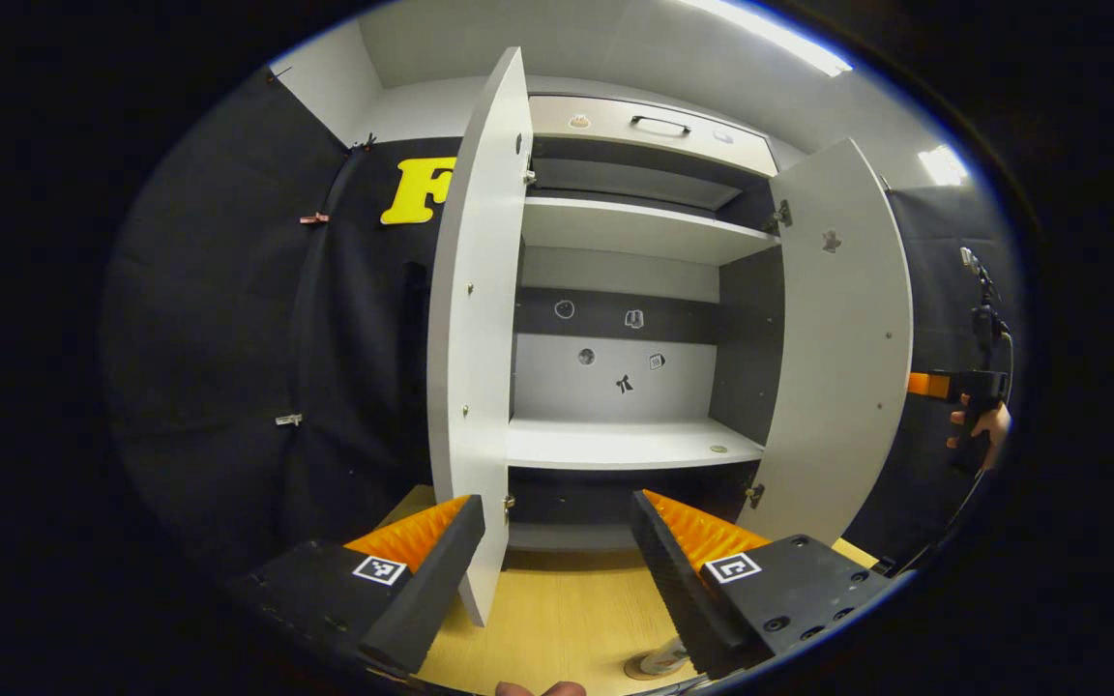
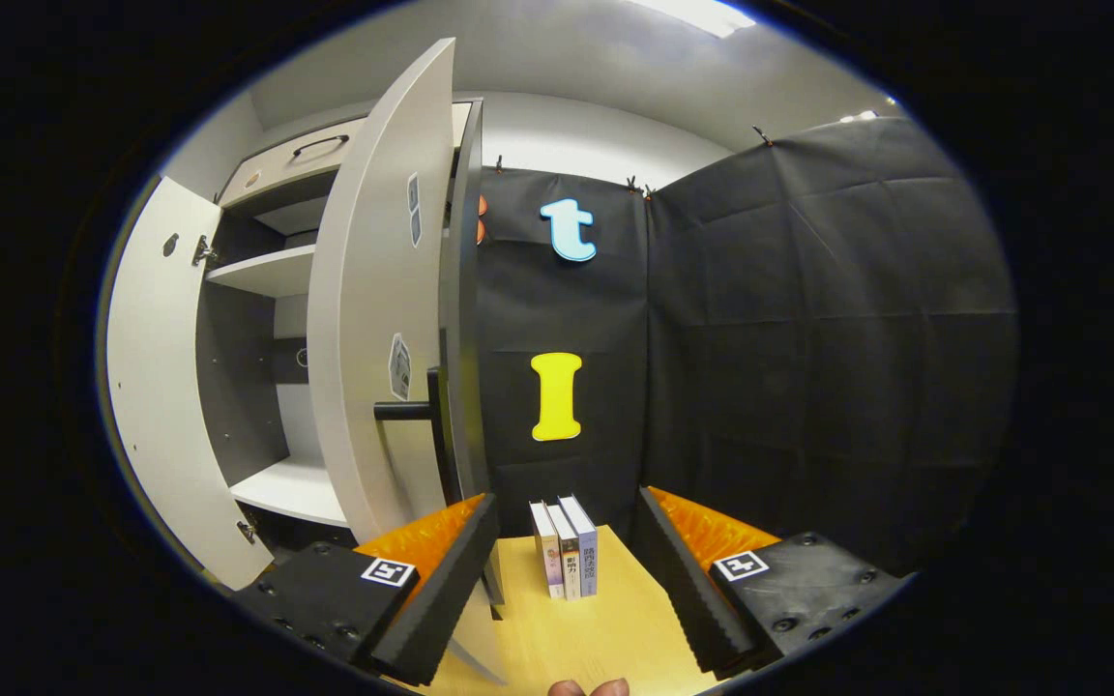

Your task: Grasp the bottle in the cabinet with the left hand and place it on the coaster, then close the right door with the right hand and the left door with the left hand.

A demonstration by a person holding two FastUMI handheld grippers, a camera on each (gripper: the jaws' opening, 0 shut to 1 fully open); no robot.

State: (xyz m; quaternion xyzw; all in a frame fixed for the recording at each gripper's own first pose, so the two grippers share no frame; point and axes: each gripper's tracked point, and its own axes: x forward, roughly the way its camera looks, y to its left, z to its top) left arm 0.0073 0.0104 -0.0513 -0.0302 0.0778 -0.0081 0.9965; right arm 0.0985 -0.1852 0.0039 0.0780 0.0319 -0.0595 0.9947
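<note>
Both cabinet doors, the left door (image 1: 475, 319) and the right door (image 2: 373, 329), stood open. The bottle (image 1: 663, 660) seemed to rest on the coaster (image 1: 642, 669) below, partly hidden. The left gripper (image 1: 557, 570) and right gripper (image 2: 567, 580) were wide open and empty, probably ready for pushing the doors.

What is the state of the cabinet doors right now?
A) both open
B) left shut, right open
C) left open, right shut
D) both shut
A: in the left gripper view the left door and right door both stand swung out, leaving the shelves exposed.
</note>
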